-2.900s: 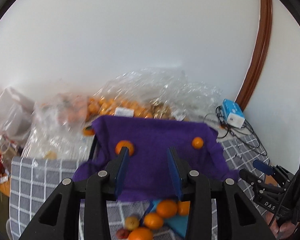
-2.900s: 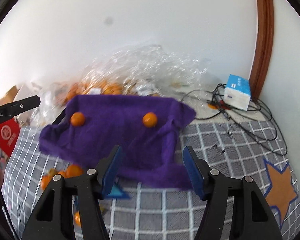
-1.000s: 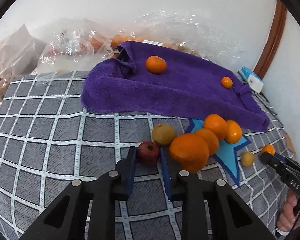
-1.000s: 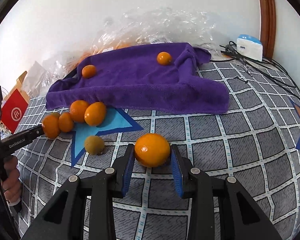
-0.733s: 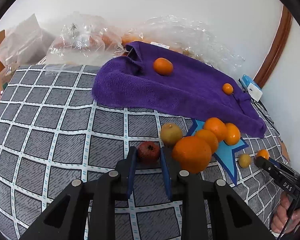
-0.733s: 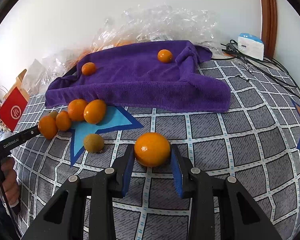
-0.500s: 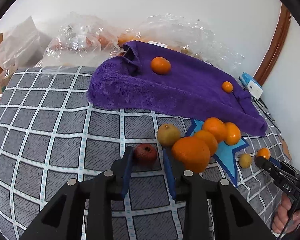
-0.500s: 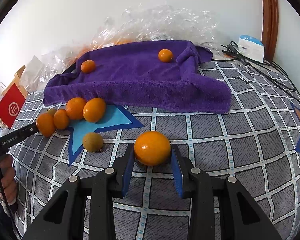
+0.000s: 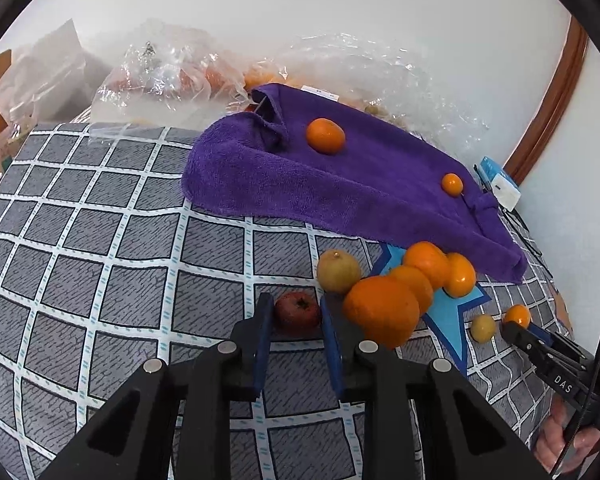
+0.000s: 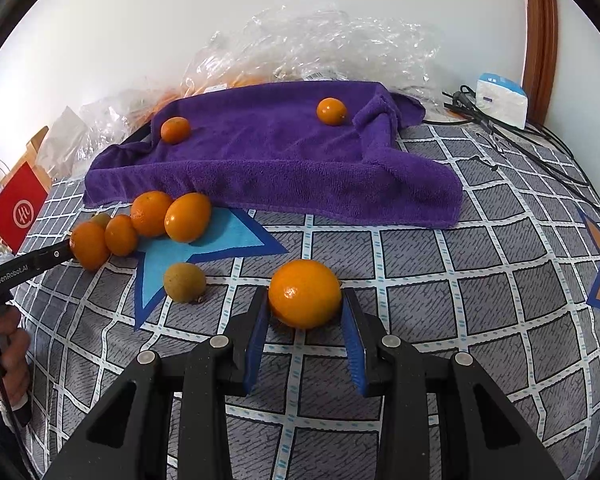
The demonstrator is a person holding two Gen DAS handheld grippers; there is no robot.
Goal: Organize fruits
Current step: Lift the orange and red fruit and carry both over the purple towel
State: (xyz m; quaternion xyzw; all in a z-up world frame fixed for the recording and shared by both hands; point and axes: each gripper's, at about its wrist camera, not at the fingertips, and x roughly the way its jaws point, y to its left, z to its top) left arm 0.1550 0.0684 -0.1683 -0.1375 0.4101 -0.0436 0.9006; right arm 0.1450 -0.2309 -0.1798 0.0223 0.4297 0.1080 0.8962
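My left gripper (image 9: 294, 314) is shut on a small dark red fruit (image 9: 297, 313) that rests on the checked cloth. A yellow-green fruit (image 9: 338, 271) and a pile of oranges (image 9: 382, 311) lie just right of it. My right gripper (image 10: 305, 300) is shut on a large orange (image 10: 305, 293) at cloth level. A purple towel (image 10: 268, 152) lies behind, with two small oranges (image 10: 175, 129) (image 10: 331, 111) on it. The right gripper also shows at the right edge of the left wrist view (image 9: 518, 322), with its orange (image 9: 517, 315).
Several oranges (image 10: 152, 220) and a brownish fruit (image 10: 184, 282) lie by a blue star patch (image 10: 204, 248). Clear plastic bags of fruit (image 9: 172, 76) sit behind the towel. A white box (image 10: 500, 100) and black cables (image 10: 532, 148) lie at the right. A red bag (image 10: 18, 210) stands left.
Both grippers came down from above the towel to the cloth. Over the last second each stays shut on its fruit, with only slight shifts of view.
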